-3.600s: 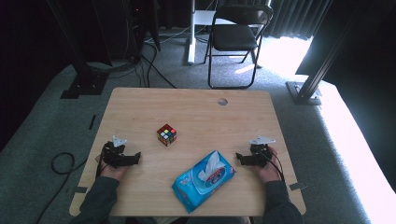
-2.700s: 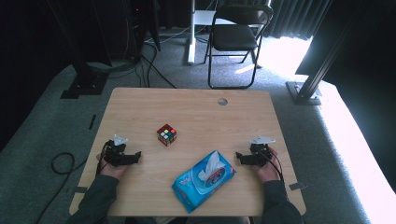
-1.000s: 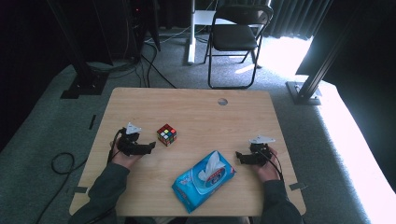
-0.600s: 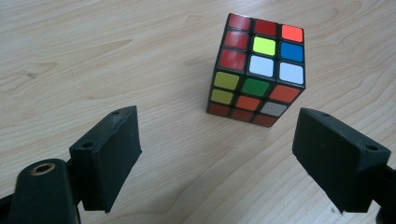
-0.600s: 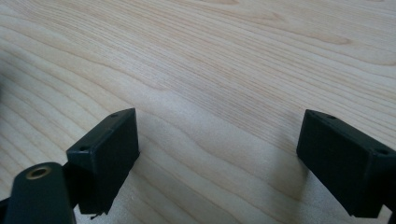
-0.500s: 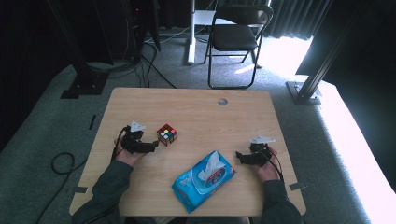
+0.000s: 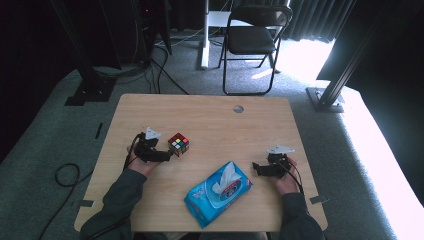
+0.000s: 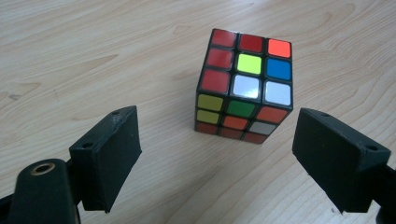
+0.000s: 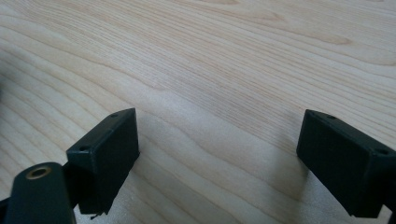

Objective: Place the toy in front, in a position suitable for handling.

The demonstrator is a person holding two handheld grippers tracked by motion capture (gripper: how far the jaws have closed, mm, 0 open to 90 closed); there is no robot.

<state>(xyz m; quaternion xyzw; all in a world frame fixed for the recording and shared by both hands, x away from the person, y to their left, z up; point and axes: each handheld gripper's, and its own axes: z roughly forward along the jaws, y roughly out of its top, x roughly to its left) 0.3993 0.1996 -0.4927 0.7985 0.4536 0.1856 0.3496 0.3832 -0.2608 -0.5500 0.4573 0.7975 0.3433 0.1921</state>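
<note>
Closing in on the puzzle cube (image 8: 245,86), the left gripper (image 8: 217,161) has travelled from the lower left of the high view, near the table's edge, up and toward the middle over the last few seconds, and now sits just beside the cube (image 7: 178,144), jaws spread wide with the cube lined up in the gap ahead of them but not yet between the pads. That shift reads as the approach to a grasp; closing has not begun. In the left gripper view the pads are matt black blocks with small screw holes, and the cube is glossy plastic with red, yellow, white, blue, green and orange stickers on a black frame, standing flat on the table (image 8: 70,56), a pale wood-grain top. The right gripper (image 7: 257,169) has kept its place at the lower right of the high view, jaws likewise spread over bare wood (image 9: 210,70). Between the two hands, lower centre, lies a soft blue pack of wipes (image 7: 219,192), a white sheet poking from its top.
</note>
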